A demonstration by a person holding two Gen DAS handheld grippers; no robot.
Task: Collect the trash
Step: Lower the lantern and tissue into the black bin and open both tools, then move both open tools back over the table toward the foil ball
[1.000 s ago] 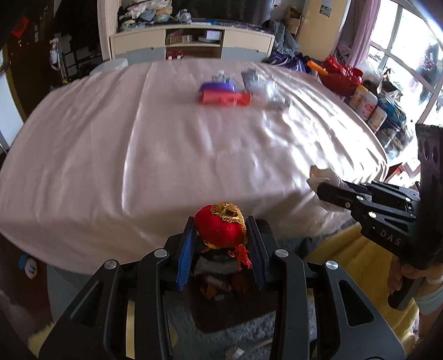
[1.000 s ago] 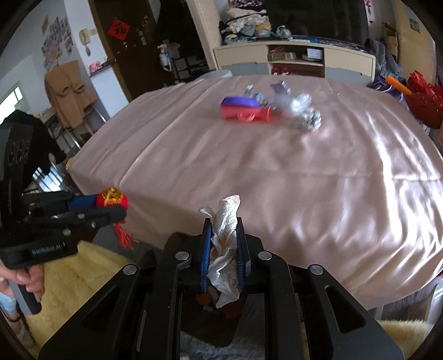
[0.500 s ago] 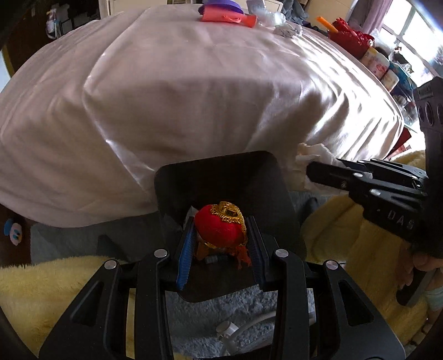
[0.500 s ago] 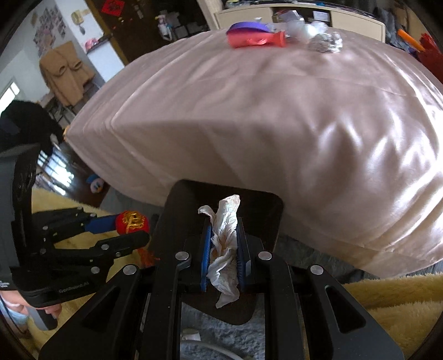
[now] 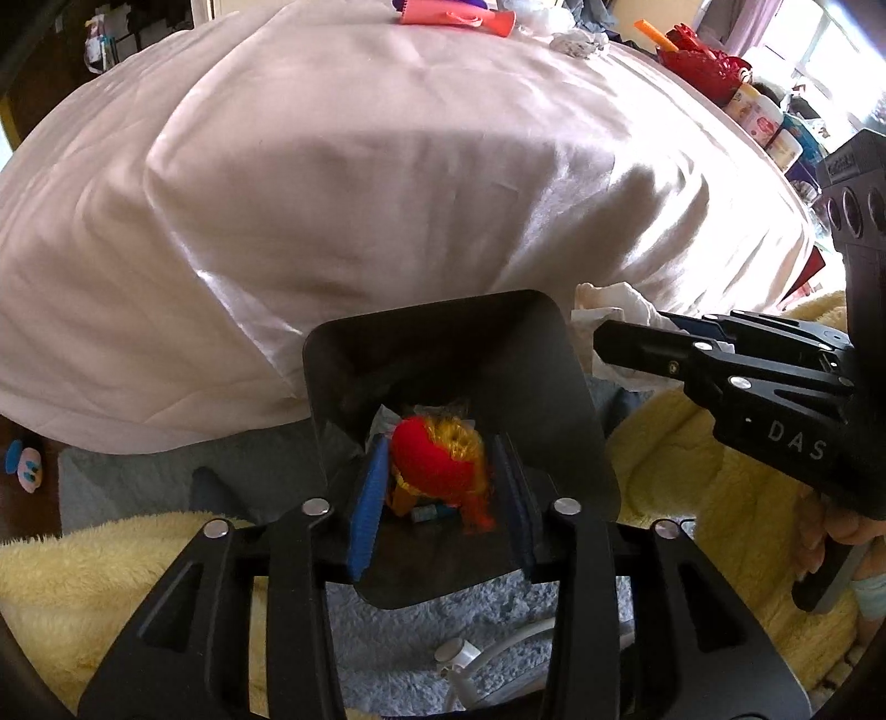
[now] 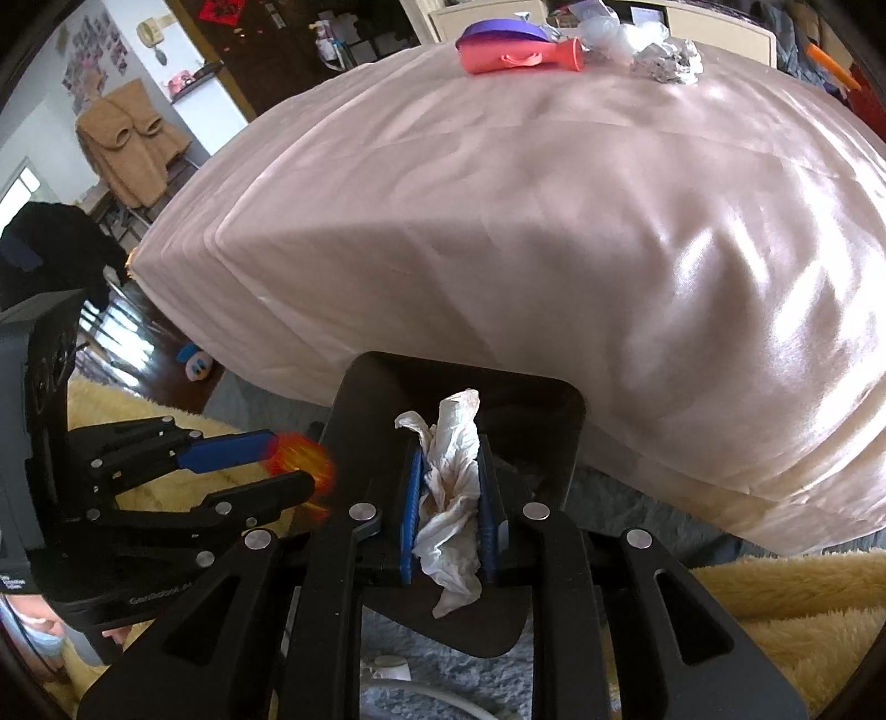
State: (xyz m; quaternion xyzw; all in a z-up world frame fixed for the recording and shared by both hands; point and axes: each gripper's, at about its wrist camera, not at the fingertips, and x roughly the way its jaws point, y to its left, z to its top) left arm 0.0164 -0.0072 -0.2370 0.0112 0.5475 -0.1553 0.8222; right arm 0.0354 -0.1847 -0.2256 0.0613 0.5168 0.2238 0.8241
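Both tools held over a black bin (image 5: 554,354) that stands on the floor against the near edge of the desk (image 5: 387,166), which is draped in a shiny pale pink cloth.

Left tool (image 5: 437,487): jaws have just been opening, and the red and gold ornament (image 5: 432,459) sits blurred between the blue pads (image 5: 368,493), with a gap showing on the right side. It looks let go, no longer pressed. It is right over the bin mouth; scraps lie on the bin floor beneath.

Right tool (image 6: 447,498): jaws have also just been opening a little, yet the crumpled white tissue (image 6: 451,471) is pinched between the narrow blue pads, sticking out above and hanging below them. It too is above the bin opening.

At the far end of the desk: a pink and purple object (image 6: 515,47), with a ball of crumpled foil (image 6: 667,61) just beside it.

Yellow fluffy rug (image 6: 775,598) and grey carpet around the bin. A person's hand (image 5: 841,531) grips the right tool's handle.
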